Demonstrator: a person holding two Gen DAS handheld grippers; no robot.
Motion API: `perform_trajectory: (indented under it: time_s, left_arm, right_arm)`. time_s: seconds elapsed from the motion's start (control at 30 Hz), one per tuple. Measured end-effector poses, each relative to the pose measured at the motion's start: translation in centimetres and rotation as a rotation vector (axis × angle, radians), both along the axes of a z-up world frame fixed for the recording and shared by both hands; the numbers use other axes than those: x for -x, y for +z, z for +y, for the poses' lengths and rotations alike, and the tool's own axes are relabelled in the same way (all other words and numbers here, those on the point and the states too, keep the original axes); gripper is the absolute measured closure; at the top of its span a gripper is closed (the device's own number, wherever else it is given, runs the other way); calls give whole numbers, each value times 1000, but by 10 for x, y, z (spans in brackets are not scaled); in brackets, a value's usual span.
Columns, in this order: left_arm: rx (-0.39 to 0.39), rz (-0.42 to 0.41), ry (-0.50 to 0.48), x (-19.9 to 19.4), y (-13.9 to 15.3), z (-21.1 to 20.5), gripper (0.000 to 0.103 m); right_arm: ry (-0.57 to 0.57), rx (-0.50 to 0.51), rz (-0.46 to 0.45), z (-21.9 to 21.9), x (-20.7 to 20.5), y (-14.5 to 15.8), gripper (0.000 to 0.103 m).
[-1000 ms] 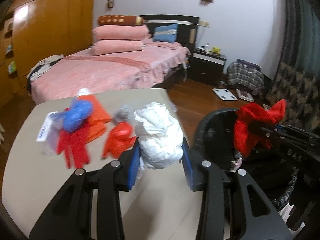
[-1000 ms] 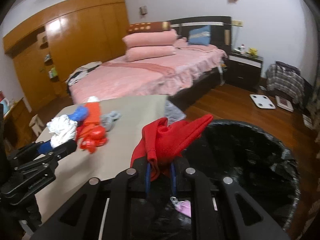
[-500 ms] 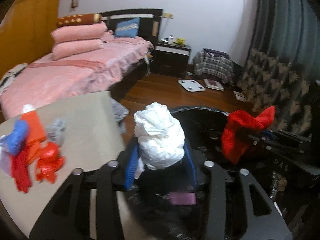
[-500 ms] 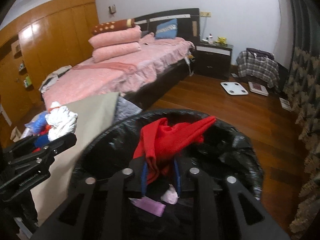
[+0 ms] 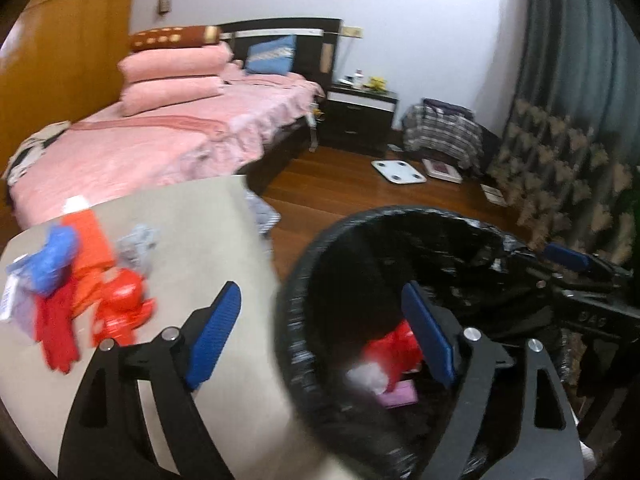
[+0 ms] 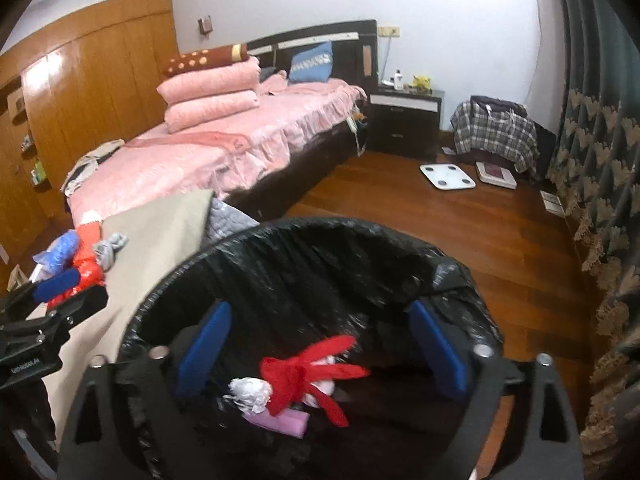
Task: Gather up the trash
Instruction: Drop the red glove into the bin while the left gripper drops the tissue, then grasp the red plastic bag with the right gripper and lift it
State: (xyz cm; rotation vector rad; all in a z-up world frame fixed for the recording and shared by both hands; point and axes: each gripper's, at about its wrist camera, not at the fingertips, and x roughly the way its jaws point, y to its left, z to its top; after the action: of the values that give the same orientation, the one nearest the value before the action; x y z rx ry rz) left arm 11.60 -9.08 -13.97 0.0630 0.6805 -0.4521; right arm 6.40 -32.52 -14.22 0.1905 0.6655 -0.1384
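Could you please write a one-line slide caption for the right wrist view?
Open right gripper above the black-lined bin, red cloth and crumpled paper lying inside.

home bedroom | pink bed (image 6: 224, 156) | nightstand (image 6: 406, 116) | wardrobe (image 6: 92, 80)

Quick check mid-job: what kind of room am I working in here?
A bedroom, by the look of it: a bed with pink bedding, a dark nightstand beside it, and a bathroom scale on the wooden floor.
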Motion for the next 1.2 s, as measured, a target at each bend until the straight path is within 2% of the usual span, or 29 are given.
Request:
perform_trajectory:
  time_s: [0.3,0.57,0.87,1.2]
  left_arm:
    - [-55,-34,220,3,1,90,21]
    - [-72,-33,391,-7,0,163,21]
    - [-105,-21,480,-12,-12,208,21]
    - [-119,7,535,-17,-32,241,21]
  right_arm:
    - [124,-48,-45,68,-26,10,6]
    - [266,-32,-66,146,-57,12,6]
    - [382,8,-45,230,-95,-6,6]
    - [413,33,14,272,-123,-39,8]
